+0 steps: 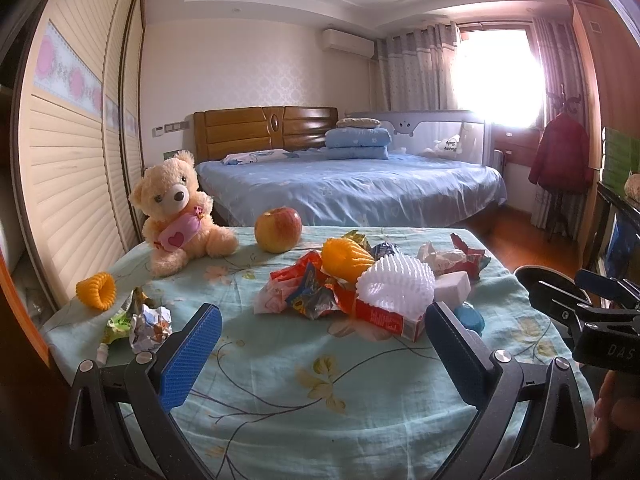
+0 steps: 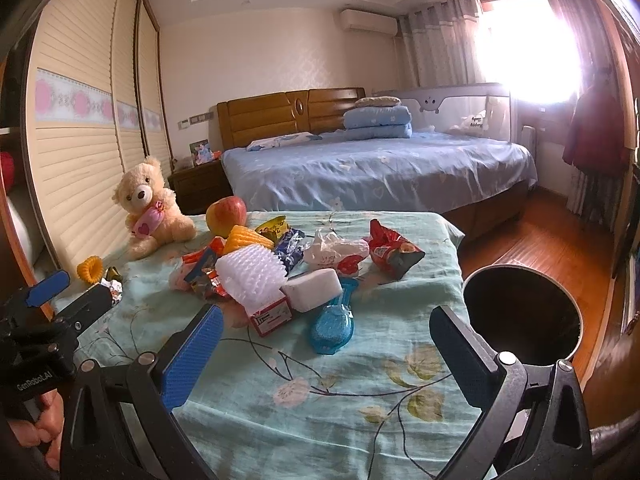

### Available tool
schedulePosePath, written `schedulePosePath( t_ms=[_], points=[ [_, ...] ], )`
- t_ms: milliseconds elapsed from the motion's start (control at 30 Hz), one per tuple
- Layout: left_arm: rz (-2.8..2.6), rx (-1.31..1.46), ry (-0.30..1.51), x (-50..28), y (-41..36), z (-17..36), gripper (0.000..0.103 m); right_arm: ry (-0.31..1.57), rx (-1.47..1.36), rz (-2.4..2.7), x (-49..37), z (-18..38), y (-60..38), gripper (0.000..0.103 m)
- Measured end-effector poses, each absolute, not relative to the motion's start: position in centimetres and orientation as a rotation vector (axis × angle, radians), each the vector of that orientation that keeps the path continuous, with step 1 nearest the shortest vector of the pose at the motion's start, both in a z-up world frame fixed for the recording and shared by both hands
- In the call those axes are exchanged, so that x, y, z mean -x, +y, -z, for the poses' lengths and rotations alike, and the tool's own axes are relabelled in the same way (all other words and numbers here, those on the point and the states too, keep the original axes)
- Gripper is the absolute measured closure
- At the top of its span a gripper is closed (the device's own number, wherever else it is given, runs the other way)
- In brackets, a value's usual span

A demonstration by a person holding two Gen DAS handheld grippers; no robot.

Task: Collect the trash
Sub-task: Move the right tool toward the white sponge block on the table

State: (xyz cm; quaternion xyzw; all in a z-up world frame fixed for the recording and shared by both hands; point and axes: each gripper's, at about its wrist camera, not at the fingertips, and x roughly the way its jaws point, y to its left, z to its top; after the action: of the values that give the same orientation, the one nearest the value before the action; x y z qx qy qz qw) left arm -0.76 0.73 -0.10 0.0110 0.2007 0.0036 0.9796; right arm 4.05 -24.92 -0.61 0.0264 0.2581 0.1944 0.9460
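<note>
A heap of trash lies mid-table: a white foam fruit net [image 1: 396,284] [image 2: 254,276], an orange foam net [image 1: 346,258] [image 2: 244,236], snack wrappers [image 1: 308,292] [image 2: 394,250], a red-and-white carton [image 1: 390,318] [image 2: 270,314], a white foam block [image 1: 452,286] [image 2: 314,290] and crumpled tissue [image 2: 334,248]. A second orange net [image 1: 97,290] [image 2: 90,268] and crumpled wrappers [image 1: 150,326] lie at the left. My left gripper [image 1: 320,344] is open, just short of the heap. My right gripper [image 2: 326,346] is open, and nothing is between its fingers.
A teddy bear [image 1: 178,210] [image 2: 150,208] and an apple [image 1: 278,229] [image 2: 226,215] sit at the table's far side. A blue plastic piece [image 2: 334,326] lies near the heap. A dark round bin [image 2: 522,312] stands right of the table [image 2: 360,400]. A bed [image 1: 352,184] is beyond.
</note>
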Motion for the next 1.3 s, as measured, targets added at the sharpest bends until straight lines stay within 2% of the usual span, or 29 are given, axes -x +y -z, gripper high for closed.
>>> schedulePosePath(
  t_ms=[1300],
  points=[
    [0.0,-0.025,0.465,-1.3,1.0,1.4,0.001,0.567,-0.058,-0.417,-4.9,1.5,-24.3,0.0]
  ],
)
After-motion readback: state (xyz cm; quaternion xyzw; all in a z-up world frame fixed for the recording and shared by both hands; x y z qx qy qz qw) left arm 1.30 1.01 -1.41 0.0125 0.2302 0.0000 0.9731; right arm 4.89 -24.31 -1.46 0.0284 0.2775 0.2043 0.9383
